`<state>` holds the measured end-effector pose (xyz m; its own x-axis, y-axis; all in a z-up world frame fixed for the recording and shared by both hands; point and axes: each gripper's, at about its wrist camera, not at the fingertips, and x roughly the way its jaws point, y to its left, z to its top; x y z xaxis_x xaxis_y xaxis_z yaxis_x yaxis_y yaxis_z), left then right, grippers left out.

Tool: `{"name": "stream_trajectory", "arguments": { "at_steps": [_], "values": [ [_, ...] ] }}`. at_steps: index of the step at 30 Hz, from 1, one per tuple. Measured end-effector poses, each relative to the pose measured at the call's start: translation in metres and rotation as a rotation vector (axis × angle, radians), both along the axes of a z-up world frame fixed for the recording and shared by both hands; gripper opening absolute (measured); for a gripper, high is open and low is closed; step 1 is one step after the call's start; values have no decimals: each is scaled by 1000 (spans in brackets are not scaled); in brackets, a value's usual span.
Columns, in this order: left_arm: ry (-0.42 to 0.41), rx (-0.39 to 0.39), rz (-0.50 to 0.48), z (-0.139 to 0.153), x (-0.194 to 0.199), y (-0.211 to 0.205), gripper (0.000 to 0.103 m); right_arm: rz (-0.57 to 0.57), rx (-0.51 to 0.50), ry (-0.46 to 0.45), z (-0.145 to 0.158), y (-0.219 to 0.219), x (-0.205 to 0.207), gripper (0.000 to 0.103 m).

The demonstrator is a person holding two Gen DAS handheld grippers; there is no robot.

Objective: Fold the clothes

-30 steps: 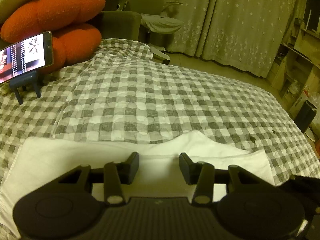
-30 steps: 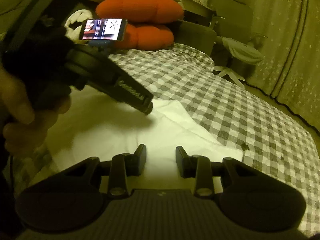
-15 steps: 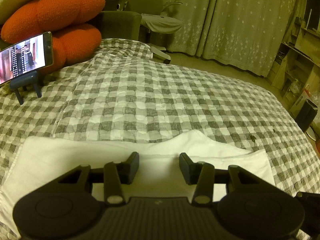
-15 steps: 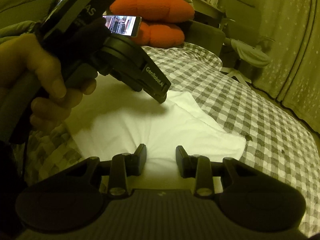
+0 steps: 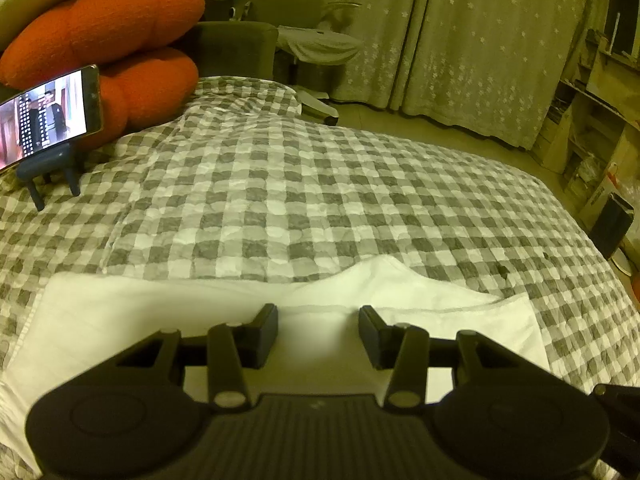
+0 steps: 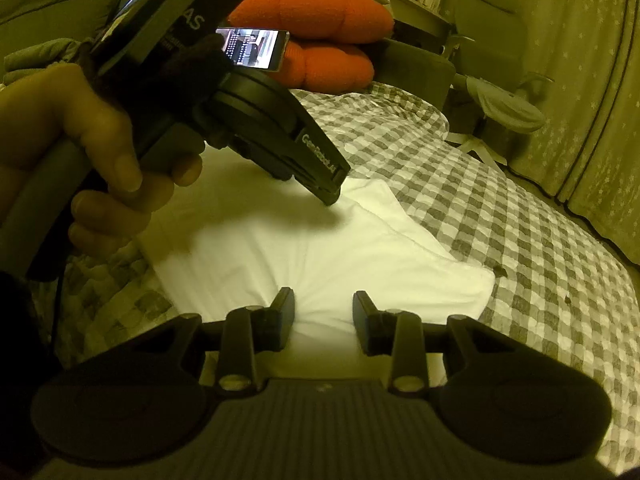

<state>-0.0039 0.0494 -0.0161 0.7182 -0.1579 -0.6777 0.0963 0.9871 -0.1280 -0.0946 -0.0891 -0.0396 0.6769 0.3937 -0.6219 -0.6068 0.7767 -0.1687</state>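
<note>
White garment (image 5: 132, 320), its kind not clear from these views, lies spread flat on the checked bedspread (image 5: 320, 200) at the near edge of the bed, reading as a tidy oblong with straight sides and a low raised hump along its far edge where layers seem to overlap; that shape would suit cloth already doubled over as well as cloth laid out for another fold, and the pictures do not settle which. It looks thin, soft and light, so it should drape and sag the moment it is lifted, slide easily over the quilted cover, and crease wherever it is pinched; nothing about it is fragile. A hold at a corner or along a hemmed edge, taking all layers at once, would likely keep it from fanning apart, and two holds set apart along one side would keep that side straight. The left gripper (image 5: 318, 332) hovers over the middle of the cloth, jaws apart and holding nothing, tip angled down close to the hump. The right gripper (image 6: 323, 320) hangs over the near right part, jaws likewise apart and empty. A phone (image 5: 48, 116) on a stand and orange cushions (image 5: 104, 28) sit toward the far left corner
</note>
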Motion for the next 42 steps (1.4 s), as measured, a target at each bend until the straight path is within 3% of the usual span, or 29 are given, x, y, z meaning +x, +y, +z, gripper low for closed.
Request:
{"name": "stream_trajectory", "arguments": {
  "at_steps": [18, 22, 27, 31, 42],
  "values": [
    [1, 37, -9, 2, -12, -11, 46, 30, 40, 56, 3, -16, -20, 36],
    [0, 27, -13, 5, -20, -14, 46, 40, 118, 101, 13, -28, -16, 37],
    [5, -4, -15, 8, -24, -14, 46, -19, 208, 67, 30, -43, -3, 37],
    [15, -7, -12, 7, -24, -13, 46, -108, 193, 62, 26, -44, 15, 37],
    [31, -33, -16, 6, -25, -12, 46, -181, 122, 67, 3, -41, 61, 39]
  ]
}}
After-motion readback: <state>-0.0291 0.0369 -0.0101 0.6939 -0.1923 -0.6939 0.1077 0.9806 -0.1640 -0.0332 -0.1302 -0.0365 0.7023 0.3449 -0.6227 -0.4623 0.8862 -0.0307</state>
